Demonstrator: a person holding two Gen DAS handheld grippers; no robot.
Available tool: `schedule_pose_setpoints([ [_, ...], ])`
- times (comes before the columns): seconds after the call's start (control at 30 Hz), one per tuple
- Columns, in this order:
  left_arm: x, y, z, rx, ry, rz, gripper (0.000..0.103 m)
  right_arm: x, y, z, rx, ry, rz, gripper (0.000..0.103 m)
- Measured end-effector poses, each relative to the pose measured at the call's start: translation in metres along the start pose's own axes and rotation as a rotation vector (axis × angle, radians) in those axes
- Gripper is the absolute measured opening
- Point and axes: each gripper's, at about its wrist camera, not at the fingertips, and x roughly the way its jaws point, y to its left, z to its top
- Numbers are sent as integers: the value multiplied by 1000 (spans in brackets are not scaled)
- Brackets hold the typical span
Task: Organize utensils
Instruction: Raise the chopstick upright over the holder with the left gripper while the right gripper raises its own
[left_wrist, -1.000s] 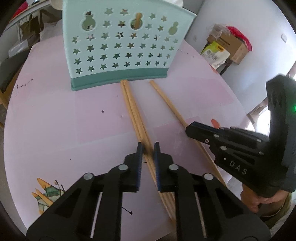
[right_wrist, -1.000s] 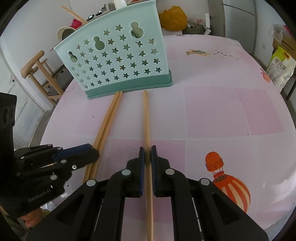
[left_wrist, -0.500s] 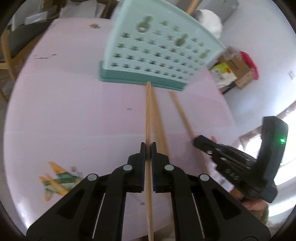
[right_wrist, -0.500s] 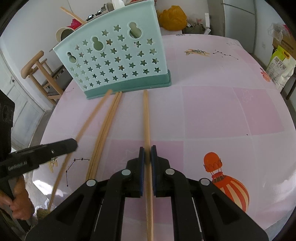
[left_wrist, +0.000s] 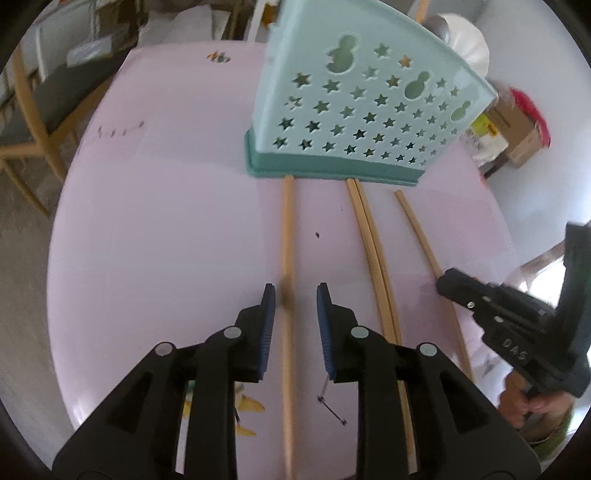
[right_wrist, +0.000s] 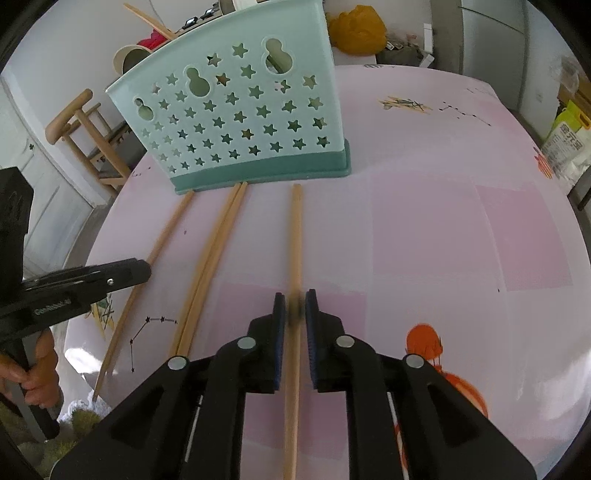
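I judge the step in hand as laying chopsticks out in a row before the star-holed utensil basket (left_wrist: 362, 107). Both claws have just been opening: the left claw (left_wrist: 293, 295) stands spread, its chopstick (left_wrist: 287, 236) loose between the pads, running toward 12 o'clock. The right claw (right_wrist: 294, 301) is parted slightly, straddling another chopstick (right_wrist: 295, 236); contact is blurred. Next move: lift clear, then regrasp for the basket. A chopstick pair (left_wrist: 369, 236) lies at 1 o'clock on the surface (left_wrist: 166, 221).
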Motion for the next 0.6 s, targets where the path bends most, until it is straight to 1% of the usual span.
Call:
schedule_pose_setpoints([
  [0.1, 5, -7, 9, 58, -5, 46, 21, 4, 3, 7, -19, 7, -6, 17],
  [0.3, 17, -15, 33, 135, 0, 112, 21, 16, 11, 26, -73, 15, -23, 17],
  [0.5, 27, -20, 55, 148, -5, 145, 20, 29, 19, 43, -124, 8, -51, 17],
  [0.6, 28, -21, 58, 155, -23, 177, 14, 33, 24, 49, -141, -3, -70, 17],
])
